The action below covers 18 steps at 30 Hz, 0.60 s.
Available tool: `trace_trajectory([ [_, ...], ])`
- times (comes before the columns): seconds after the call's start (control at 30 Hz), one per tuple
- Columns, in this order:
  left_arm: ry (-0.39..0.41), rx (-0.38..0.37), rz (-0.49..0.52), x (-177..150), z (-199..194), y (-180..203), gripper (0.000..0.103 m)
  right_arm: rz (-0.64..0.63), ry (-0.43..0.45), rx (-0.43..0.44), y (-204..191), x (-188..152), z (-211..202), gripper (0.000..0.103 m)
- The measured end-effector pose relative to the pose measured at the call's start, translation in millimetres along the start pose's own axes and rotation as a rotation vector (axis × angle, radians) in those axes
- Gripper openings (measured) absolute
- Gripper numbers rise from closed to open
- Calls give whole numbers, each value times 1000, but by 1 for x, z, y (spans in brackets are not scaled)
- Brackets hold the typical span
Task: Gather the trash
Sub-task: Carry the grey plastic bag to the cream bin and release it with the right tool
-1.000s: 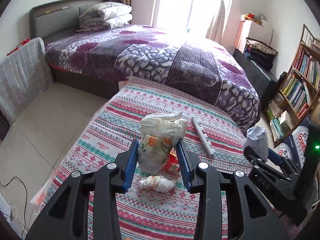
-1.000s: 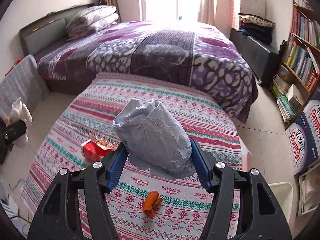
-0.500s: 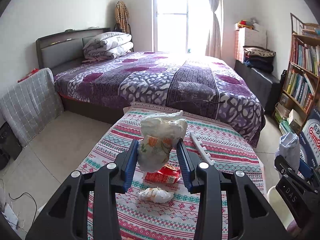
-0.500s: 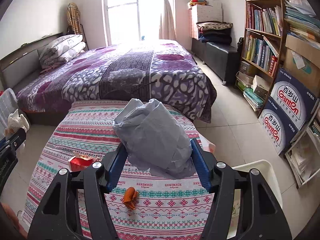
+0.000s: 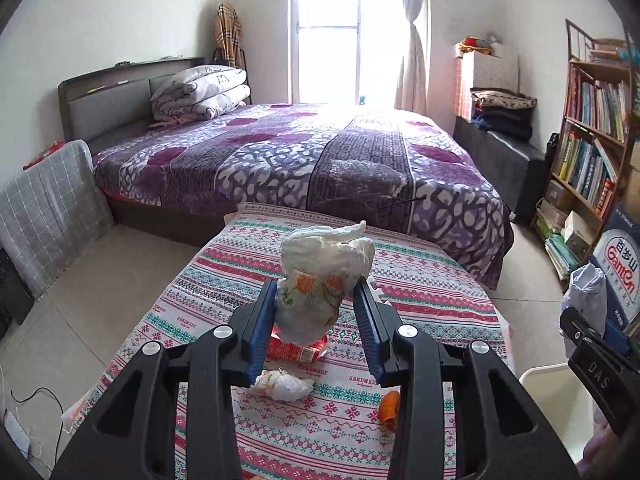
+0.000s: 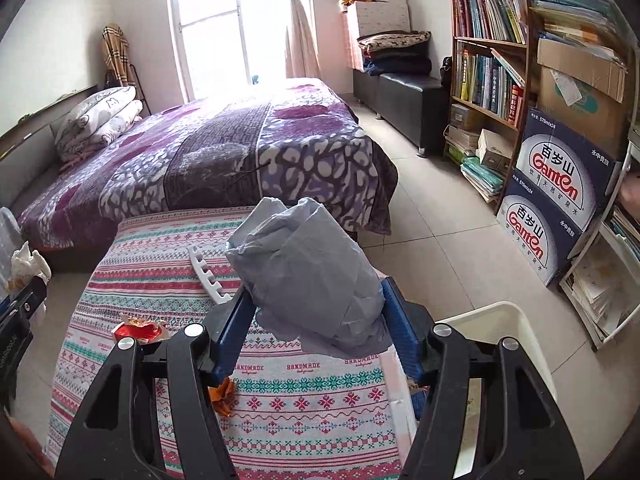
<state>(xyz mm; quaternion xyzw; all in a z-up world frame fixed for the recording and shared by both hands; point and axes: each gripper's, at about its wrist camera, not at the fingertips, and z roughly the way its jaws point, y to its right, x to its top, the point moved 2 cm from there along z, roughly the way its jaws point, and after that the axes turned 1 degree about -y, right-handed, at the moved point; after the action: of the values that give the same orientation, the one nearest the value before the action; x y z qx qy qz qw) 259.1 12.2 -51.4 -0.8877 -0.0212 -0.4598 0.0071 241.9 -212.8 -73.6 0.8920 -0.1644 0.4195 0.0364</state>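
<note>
Purple bed (image 5: pixel 320 160), bookshelf (image 6: pixel 492 60), Ganten boxes (image 6: pixel 560 184).

Black tongs (image 5: pixel 318 316), blue ribbed pads (image 5: pixel 262 326), silver screws.

the flat red snack wrapper (image 5: pixel 294 350) sits half hidden behind the crumpled white floral-print wad (image 5: pixel 316 284); the white plastic bin (image 6: pixel 502 322) gets cut off.
</note>
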Motion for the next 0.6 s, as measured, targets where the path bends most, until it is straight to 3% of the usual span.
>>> trace_trajectory([
  [0.6,1,-78,63,-8,-4,58,39,111,-26,-100,64,4,-4,60],
])
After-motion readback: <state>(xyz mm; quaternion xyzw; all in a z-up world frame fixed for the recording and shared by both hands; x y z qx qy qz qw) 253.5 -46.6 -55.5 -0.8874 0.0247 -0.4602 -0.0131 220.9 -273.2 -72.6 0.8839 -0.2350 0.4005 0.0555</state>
